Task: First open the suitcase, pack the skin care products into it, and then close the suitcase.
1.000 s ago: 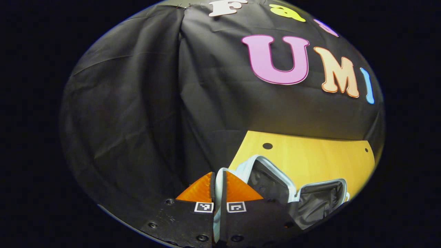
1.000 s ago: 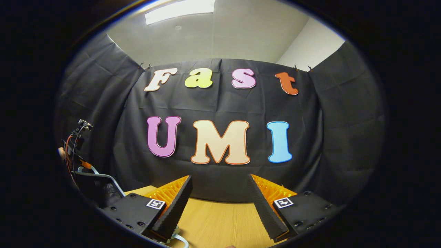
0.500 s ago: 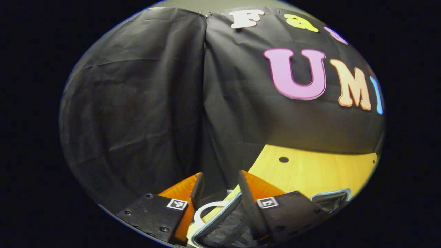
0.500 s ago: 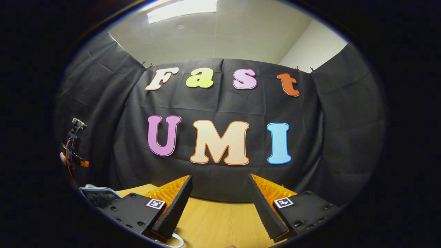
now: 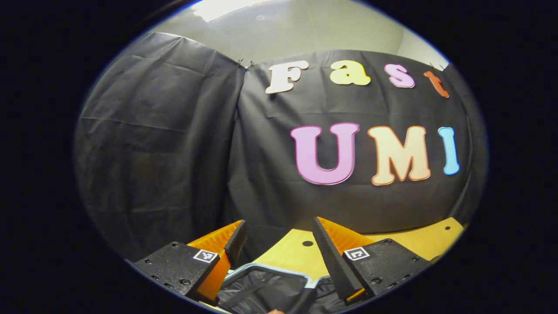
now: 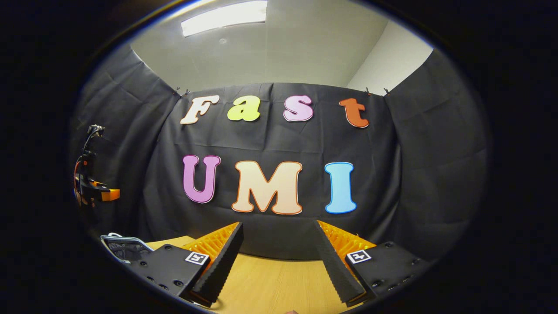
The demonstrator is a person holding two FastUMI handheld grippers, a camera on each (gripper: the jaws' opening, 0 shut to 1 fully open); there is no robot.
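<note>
One open suitcase (image 5: 266, 288) under the wide left gripper (image 5: 279, 244); right gripper (image 6: 279, 248) wide, holding nothing

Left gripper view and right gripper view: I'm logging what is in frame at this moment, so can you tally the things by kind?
Grippers: 2, left gripper and right gripper, both with fingers apart.
Suitcases: 1, suitcase open, dark lining showing.
Tables: 1, wooden table.
Total: 4
</note>
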